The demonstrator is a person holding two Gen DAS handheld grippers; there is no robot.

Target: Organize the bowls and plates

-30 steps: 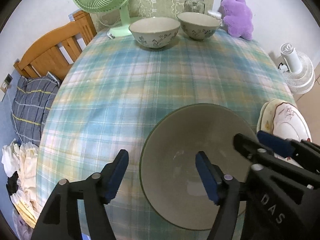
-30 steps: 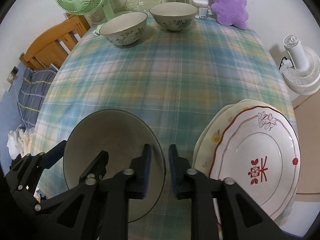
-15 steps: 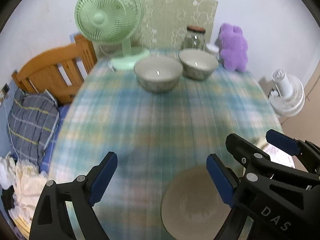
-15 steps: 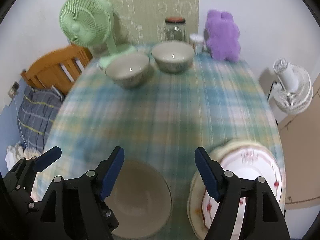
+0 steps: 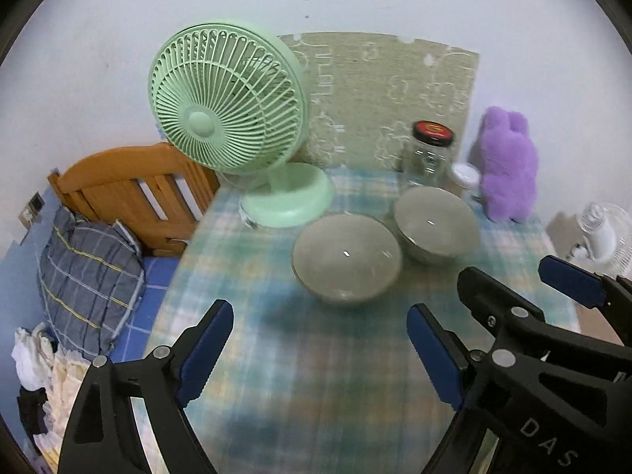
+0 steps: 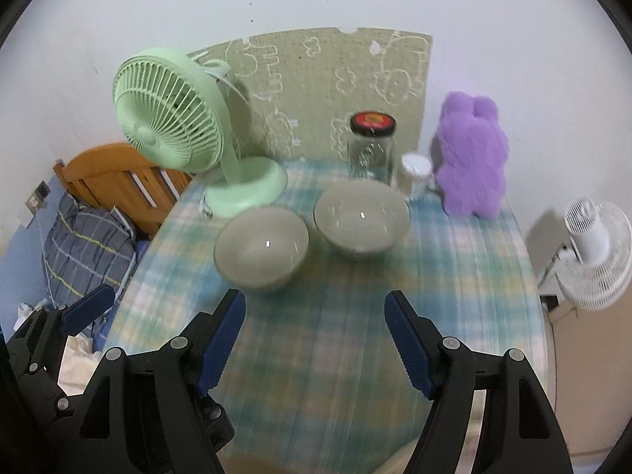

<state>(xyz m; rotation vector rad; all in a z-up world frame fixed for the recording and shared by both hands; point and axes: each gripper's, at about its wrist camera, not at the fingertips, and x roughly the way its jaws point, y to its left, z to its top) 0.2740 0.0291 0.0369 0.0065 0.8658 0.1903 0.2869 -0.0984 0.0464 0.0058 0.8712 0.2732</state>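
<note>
Left tongs (image 5: 320, 349), closing slightly, and right tongs (image 6: 314, 337), wide and empty, approach two bowls (image 6: 261, 249) at 12 o'clock; next, likely grasp one rim.

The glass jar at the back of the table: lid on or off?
Lid on. The glass jar stands upright behind the two bowls with a dark cap with a red top seated on its mouth; it appears empty, though blur limits certainty.

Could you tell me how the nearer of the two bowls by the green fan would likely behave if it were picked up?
The nearer bowl looks glazed, with a glint inside, so it is probably rigid, slippery and breakable. Its deep round walls narrow to a smaller base, so a rim-level push might tip it.
</note>
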